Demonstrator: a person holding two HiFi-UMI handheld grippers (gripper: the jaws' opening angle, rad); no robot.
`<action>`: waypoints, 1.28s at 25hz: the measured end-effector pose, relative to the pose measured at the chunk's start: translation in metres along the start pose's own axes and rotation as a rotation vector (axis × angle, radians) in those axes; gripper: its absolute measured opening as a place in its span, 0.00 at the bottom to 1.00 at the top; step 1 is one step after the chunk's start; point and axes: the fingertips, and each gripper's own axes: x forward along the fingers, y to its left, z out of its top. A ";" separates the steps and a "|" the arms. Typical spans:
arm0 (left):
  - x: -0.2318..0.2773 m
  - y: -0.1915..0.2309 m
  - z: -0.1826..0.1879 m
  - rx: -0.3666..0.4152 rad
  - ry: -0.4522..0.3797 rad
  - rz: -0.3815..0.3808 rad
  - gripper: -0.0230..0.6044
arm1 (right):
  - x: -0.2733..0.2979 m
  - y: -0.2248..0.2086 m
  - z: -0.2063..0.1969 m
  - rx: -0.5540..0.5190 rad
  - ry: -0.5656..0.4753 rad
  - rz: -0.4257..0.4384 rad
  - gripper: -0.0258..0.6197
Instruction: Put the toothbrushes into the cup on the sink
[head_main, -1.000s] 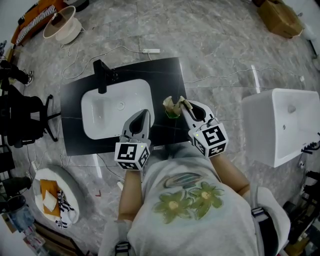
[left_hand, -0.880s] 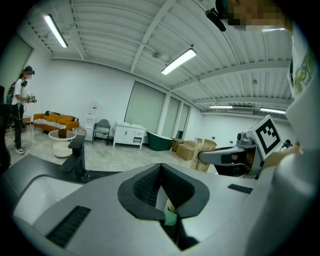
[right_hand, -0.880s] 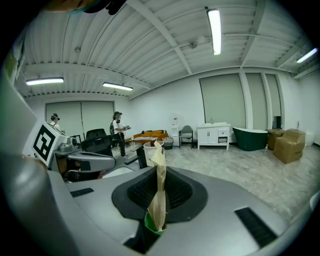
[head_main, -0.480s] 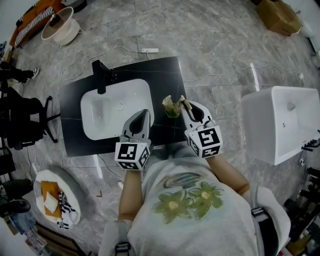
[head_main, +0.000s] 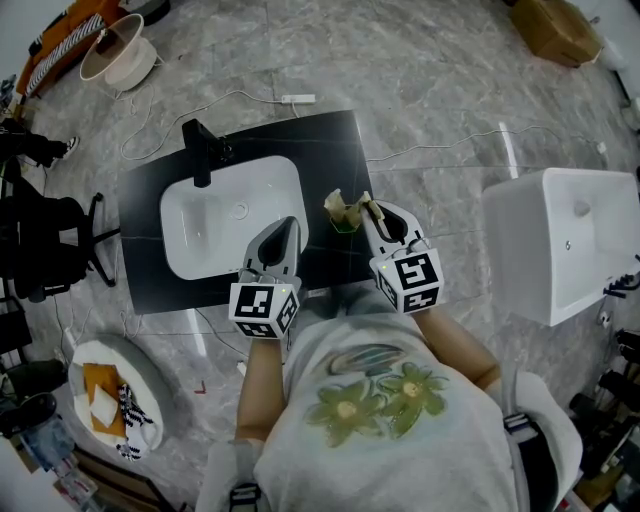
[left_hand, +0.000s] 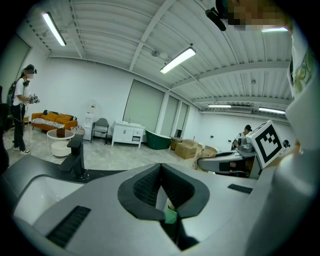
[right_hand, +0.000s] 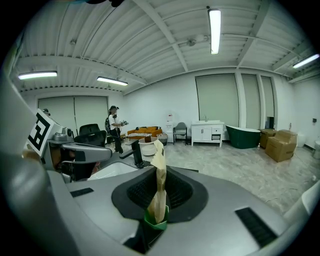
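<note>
A small green cup (head_main: 345, 226) stands on the black countertop (head_main: 330, 150) just right of the white basin (head_main: 200, 240). Beige paper-wrapped toothbrushes (head_main: 342, 206) stick out of it. My right gripper (head_main: 370, 209) is at the cup's right side. In the right gripper view it (right_hand: 159, 192) is shut on one upright wrapped toothbrush (right_hand: 160, 165), whose lower end sits in the green cup (right_hand: 156, 222). My left gripper (head_main: 288, 226) hovers over the basin's right edge, shut with nothing in it. In the left gripper view (left_hand: 161, 192) a bit of the green cup (left_hand: 170, 216) shows beyond the jaws.
A black faucet (head_main: 203, 150) stands at the basin's far left. A second white sink unit (head_main: 565, 245) is to the right. A cable with a power strip (head_main: 300, 99) lies on the floor behind. A round white stand (head_main: 140, 385) is lower left, a black chair (head_main: 40, 240) at left.
The right gripper's marker cube has shifted slightly to the left. The left gripper, the cup and the toothbrushes stay where they were.
</note>
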 end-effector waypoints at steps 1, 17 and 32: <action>0.000 0.000 0.000 0.001 0.002 -0.002 0.07 | 0.000 0.000 -0.001 0.000 0.003 0.000 0.13; 0.005 0.001 -0.003 0.003 0.016 -0.011 0.07 | 0.008 0.002 -0.015 -0.004 0.049 0.016 0.13; 0.005 0.003 -0.006 -0.002 0.024 -0.006 0.07 | 0.014 0.002 -0.023 -0.002 0.076 0.029 0.13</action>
